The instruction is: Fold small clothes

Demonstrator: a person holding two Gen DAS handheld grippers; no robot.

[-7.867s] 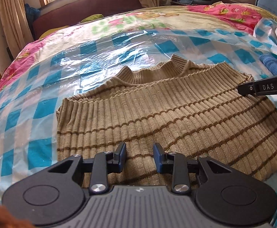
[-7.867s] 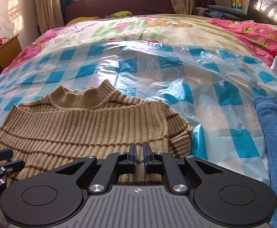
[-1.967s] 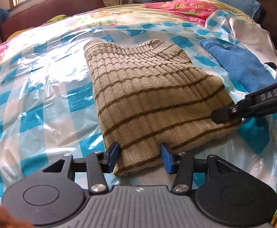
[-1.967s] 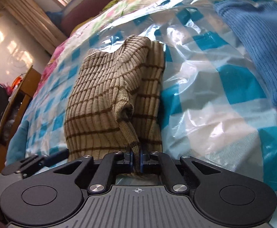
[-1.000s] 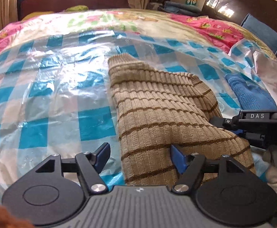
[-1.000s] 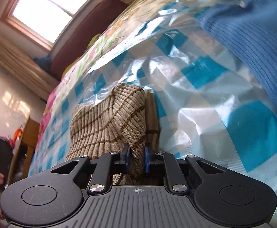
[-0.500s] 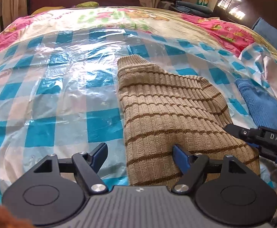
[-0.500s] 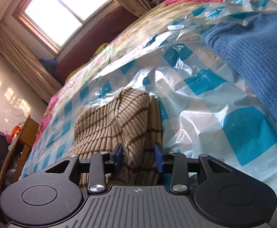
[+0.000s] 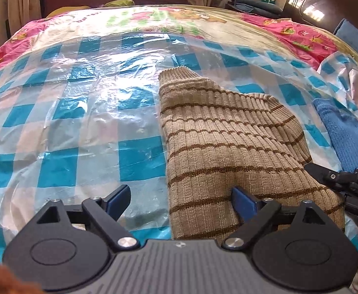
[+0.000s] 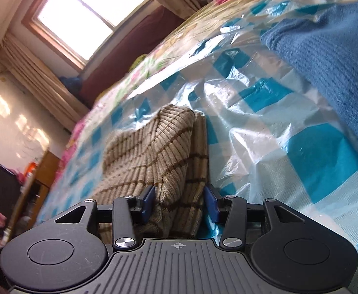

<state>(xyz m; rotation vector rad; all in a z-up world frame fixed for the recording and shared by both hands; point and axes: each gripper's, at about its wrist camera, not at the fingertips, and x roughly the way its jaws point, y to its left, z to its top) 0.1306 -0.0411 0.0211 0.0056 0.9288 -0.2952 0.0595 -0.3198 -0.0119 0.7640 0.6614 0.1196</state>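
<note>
A tan ribbed sweater with brown stripes [image 9: 228,142] lies folded into a narrow bundle on the blue-checked plastic sheet [image 9: 68,112]. My left gripper [image 9: 181,199] hovers at its near end, jaws opening wide; the sweater's left edge runs between the pads, which do not press it. My right gripper [image 10: 180,201] sits at the sweater's [image 10: 154,152] near right corner, jaws opening, the knit lying loose between the blue pads. The right gripper's black fingers [image 9: 336,178] show at the right edge of the left wrist view.
A blue knitted garment [image 9: 345,132] lies right of the sweater, also large in the right wrist view [image 10: 326,39]. Pink floral bedding [image 9: 296,34] covers the far bed. A dark headboard [image 9: 326,5] stands at far right, a wooden cabinet [image 10: 36,178] left of the bed.
Both grippers' jaws have spread apart; the right one has let go of the sweater fold it pinched. The sweater has settled onto the sheet.
</note>
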